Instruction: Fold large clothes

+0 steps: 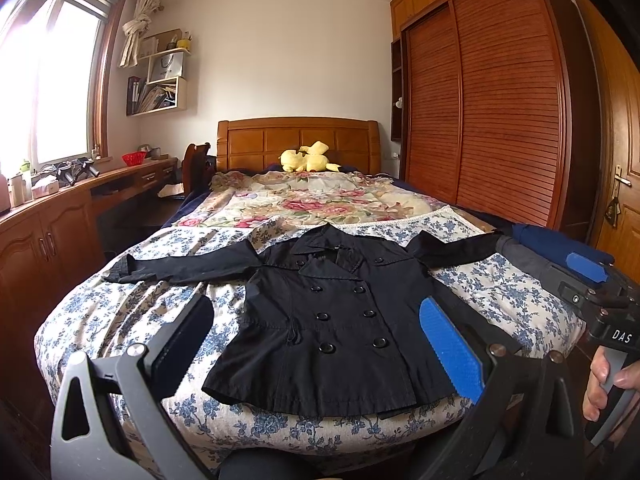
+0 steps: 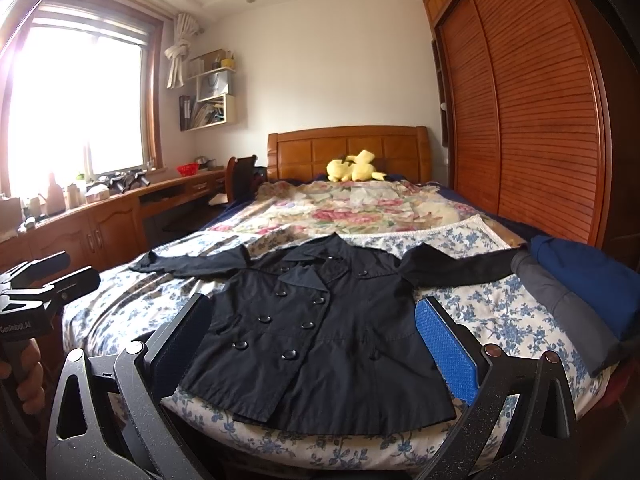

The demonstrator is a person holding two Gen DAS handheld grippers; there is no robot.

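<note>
On the bed, left to right: one sleeve, one coat body, one sleeve, then one folded stack
Left sleeve: stretched out sideways from the shoulder, cuff (image 1: 120, 270) toward the window side, flat on the blue floral sheet (image 1: 132, 312)
Coat: one black double-breasted coat (image 1: 332, 320) lies face up and buttoned, collar toward the headboard, hem at the foot edge; six front buttons count in two columns of three
Long axis: collar-to-hem runs away from the viewer; the sleeve span runs crosswise, left to right
Right sleeve: stretched toward the wardrobe side, its cuff (image 2: 500, 266) touching or just beside the stack
Folded stack: grey and blue folded clothes (image 2: 592, 300) at the bed's right edge, apparently two pieces
Left gripper: left gripper (image 1: 316, 356) hovers short of the hem, jaws spread wide, nothing between them; the coat lies straight ahead
Right gripper: right gripper (image 2: 316, 348) likewise spread wide and empty, just short of the hem; a hand (image 1: 608, 384) grips its handle
Nearer side: judged from both views, each gripper is nearer its own sleeve; neither touches cloth
Stage: coat laid out, no fold yet made; a sleeve fold inward looks the likely first step
Count: two grippers, one coat, two sleeves, one stack, one yellow plush toy (image 1: 308, 158) at the headboard
</note>
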